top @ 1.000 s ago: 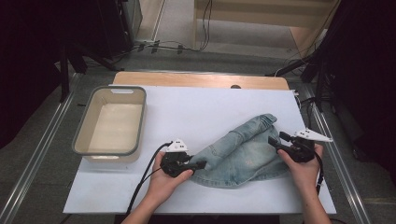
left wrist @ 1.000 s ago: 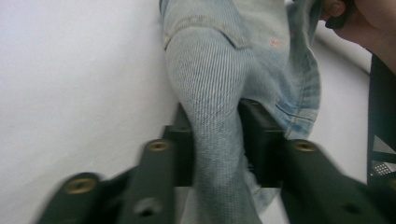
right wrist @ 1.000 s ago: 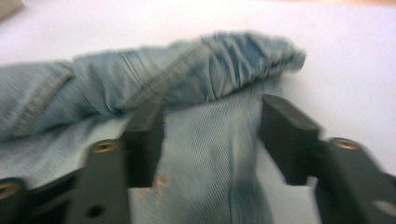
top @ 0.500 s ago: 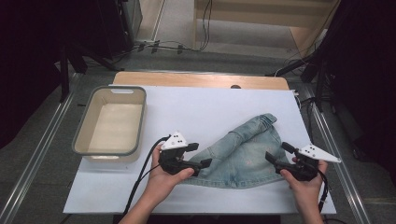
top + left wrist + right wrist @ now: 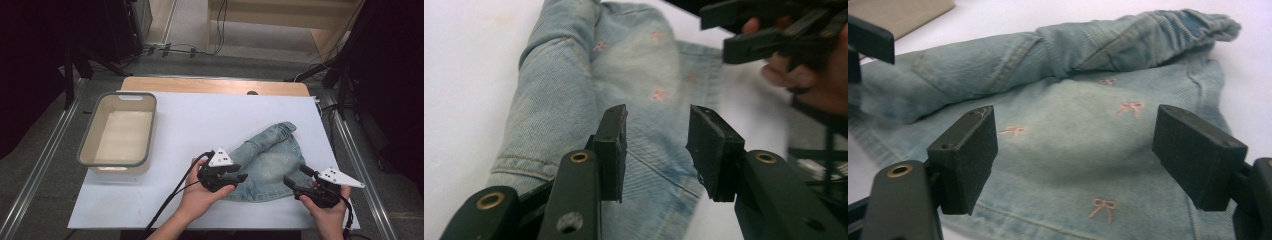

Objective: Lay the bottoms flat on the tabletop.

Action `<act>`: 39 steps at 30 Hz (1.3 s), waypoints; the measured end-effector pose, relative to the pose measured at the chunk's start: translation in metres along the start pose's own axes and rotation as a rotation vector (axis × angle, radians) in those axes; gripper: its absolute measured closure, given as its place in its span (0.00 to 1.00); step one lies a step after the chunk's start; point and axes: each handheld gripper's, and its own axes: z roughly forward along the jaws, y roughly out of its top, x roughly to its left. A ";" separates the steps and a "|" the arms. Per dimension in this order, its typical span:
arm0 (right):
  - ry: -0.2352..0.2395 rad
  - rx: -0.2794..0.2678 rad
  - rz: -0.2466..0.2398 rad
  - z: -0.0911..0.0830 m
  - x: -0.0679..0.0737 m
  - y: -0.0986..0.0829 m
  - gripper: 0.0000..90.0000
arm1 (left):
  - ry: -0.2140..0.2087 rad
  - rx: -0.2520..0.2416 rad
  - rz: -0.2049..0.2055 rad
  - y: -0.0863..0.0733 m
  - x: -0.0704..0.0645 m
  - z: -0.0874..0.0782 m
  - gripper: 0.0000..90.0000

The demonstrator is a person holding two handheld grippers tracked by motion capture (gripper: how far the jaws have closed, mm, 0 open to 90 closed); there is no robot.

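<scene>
In the high view a pair of small light-blue jeans lies crumpled on the white table, right of centre in the lower half of the frame, one leg bunched up toward the upper right. The left gripper sits at the garment's lower-left edge, and the right gripper has dropped from the jeans' right side a second ago to their lower-right corner, low in the frame. In the left gripper view its jaws stand parted over the denim, nothing between them, with the other hand's gripper in the upper right. The right gripper view shows its jaws spread wide, released, the embroidered fabric lying just beyond them. The shift suggests that the person is lining both tools up along the near edge of the jeans, probably to pinch the two corners and spread or fold the garment; neither has taken hold yet. The grey-rimmed plastic tub waits at the left of the frame, well apart from the cloth
</scene>
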 end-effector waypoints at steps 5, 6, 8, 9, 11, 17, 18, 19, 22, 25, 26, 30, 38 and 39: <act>-0.019 -0.006 0.011 0.003 -0.005 -0.001 0.20 | 0.087 0.043 0.010 0.000 0.004 0.019 0.46; -0.021 -0.006 0.013 0.004 -0.006 -0.001 0.20 | 0.104 0.045 0.013 0.000 0.005 0.021 0.42; -0.031 0.000 0.004 0.006 -0.007 0.000 0.19 | 0.126 0.048 0.013 0.001 0.010 0.025 0.39; -0.041 -0.002 -0.002 0.006 -0.010 0.001 0.19 | 0.140 0.046 0.008 0.002 0.012 0.026 0.37; -0.050 -0.008 0.006 0.006 -0.015 0.003 0.20 | 0.165 0.046 0.000 0.003 0.018 0.027 0.35; -0.079 0.041 0.031 0.009 -0.030 0.000 0.23 | 0.208 0.085 -0.044 0.001 0.041 0.031 0.31; -0.074 0.054 0.034 0.010 -0.032 -0.001 0.24 | 0.215 0.094 -0.049 0.000 0.044 0.032 0.31; -0.079 0.065 0.035 0.010 -0.035 -0.002 0.25 | 0.217 0.105 -0.058 -0.002 0.047 0.032 0.30; -0.125 0.094 0.059 0.010 -0.044 -0.006 0.25 | 0.226 0.124 -0.092 -0.004 0.057 0.030 0.31; -0.152 0.136 0.124 0.013 -0.055 -0.011 0.25 | 0.216 0.131 -0.108 -0.005 0.062 0.028 0.35; -0.151 0.142 0.138 0.014 -0.056 -0.011 0.25 | 0.212 0.132 -0.112 -0.005 0.063 0.028 0.38; -0.151 0.186 0.111 0.018 -0.051 -0.011 0.33 | 0.156 0.144 -0.139 -0.006 0.068 0.026 0.59; -0.158 0.221 0.058 0.020 -0.043 -0.013 0.87 | 0.020 0.130 -0.256 -0.008 0.072 0.022 0.80; -0.147 0.217 0.065 0.018 -0.045 -0.013 0.91 | 0.016 0.135 -0.251 -0.008 0.071 0.021 0.81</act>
